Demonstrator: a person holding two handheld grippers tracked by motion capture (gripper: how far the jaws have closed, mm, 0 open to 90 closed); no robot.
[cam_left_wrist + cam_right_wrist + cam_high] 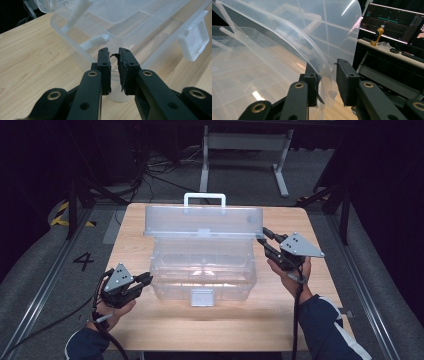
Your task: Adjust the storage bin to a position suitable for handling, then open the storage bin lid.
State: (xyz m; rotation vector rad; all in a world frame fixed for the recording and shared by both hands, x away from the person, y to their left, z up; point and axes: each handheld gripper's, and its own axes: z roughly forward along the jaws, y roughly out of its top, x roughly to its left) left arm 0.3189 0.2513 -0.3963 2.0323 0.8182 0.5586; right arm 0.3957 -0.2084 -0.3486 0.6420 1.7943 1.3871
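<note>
A clear plastic storage box (202, 270) stands mid-table with its lid (202, 222) raised upright at the back, white handle (204, 197) on top. A white latch (202, 297) hangs at the front. My left gripper (145, 281) sits at the box's front-left corner. In the left gripper view its jaws (114, 53) stand a narrow gap apart, with the rounded corner of the box (140, 22) just beyond them. My right gripper (265, 240) is open at the lid's right end. The curved lid edge (322, 65) lies between its jaws (327, 67), against the left pad and apart from the right one.
The wooden table (150, 330) has bare room in front of the box and on both sides. Beyond its far edge stands a white metal frame (245, 142) among floor cables. A desk with a monitor (394, 20) and an orange bottle (379, 32) lies off to the right.
</note>
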